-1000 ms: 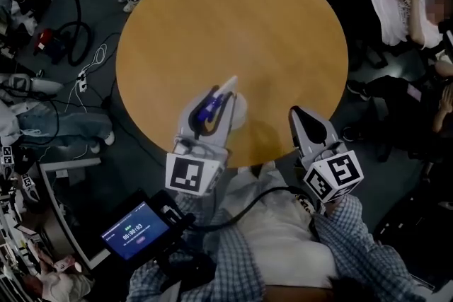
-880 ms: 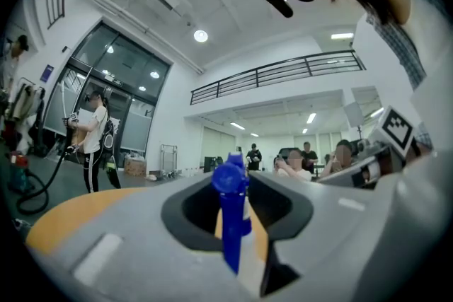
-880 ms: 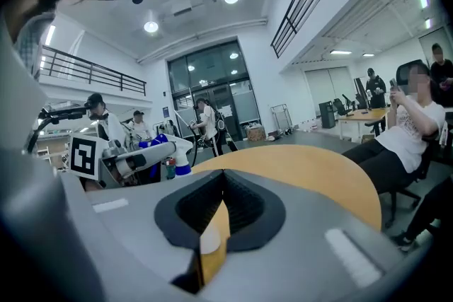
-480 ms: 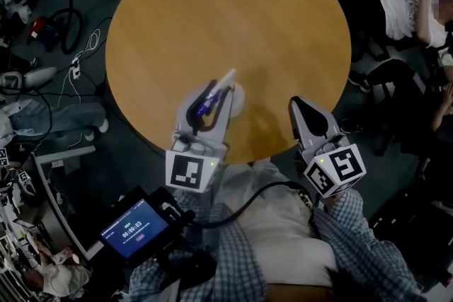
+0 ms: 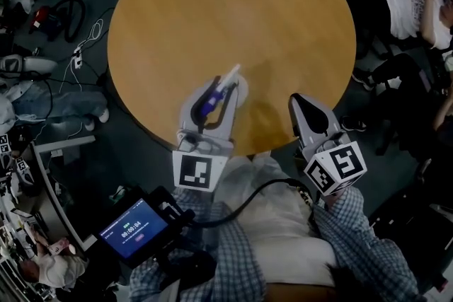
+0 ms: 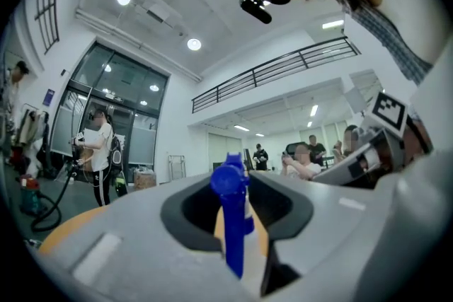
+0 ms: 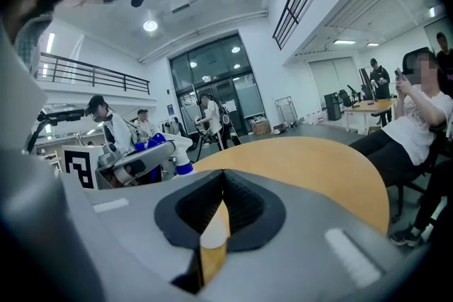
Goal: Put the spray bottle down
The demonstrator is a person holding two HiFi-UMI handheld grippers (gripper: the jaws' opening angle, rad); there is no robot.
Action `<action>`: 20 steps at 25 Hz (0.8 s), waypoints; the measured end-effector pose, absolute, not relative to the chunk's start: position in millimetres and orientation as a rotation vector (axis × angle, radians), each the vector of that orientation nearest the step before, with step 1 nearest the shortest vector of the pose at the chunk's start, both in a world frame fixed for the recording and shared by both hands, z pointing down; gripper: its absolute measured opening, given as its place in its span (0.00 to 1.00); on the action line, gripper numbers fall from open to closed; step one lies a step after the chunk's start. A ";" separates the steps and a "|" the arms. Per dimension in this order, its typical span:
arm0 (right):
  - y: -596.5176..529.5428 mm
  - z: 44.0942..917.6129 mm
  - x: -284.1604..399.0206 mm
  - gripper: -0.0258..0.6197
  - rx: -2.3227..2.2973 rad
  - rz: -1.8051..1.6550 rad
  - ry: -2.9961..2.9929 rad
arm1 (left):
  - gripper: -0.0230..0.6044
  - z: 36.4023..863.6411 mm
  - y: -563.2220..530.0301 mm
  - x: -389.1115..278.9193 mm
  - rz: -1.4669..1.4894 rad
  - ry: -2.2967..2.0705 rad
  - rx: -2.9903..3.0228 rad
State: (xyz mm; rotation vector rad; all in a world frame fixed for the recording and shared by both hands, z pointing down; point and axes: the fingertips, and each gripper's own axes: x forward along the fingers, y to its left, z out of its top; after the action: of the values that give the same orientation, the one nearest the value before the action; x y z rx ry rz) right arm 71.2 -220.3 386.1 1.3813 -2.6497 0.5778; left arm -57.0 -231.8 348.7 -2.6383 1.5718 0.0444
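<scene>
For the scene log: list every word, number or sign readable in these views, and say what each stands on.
"00:00:04", as best it reads, on the lit screen at the head view's lower left; its smaller lines are too small to read.
The marker cubes: black-and-white square patterns, no words.
No label readable on the spray bottle.
The blue wall sign in the left gripper view: too small to read.

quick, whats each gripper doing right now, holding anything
Left gripper: shut on the spray bottle.
Right gripper: shut, with nothing between its jaws.
</scene>
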 end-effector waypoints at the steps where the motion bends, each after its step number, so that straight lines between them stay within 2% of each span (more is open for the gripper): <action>1: -219.0 385.7 70.4 0.05 1.381 0.578 -2.650 | 0.22 349.3 -232.0 -58.0 0.039 1.579 -2.630; 4: -215.9 384.3 70.2 0.05 1.386 0.577 -2.648 | 0.23 350.5 -231.6 -59.7 0.038 1.584 -2.642; 13: -212.6 385.2 77.6 0.05 1.406 0.584 -2.639 | 0.39 354.1 -231.0 -52.2 0.052 1.536 -2.705; 20: -204.3 382.4 74.0 0.05 1.396 0.573 -2.653 | 0.44 368.7 -216.4 -49.8 -0.009 1.510 -2.735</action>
State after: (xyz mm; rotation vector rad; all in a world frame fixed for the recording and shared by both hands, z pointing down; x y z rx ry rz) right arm 74.0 -204.3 382.4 1.3962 -2.6529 0.5732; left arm -49.8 -216.4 368.7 -2.7350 1.5102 -0.0088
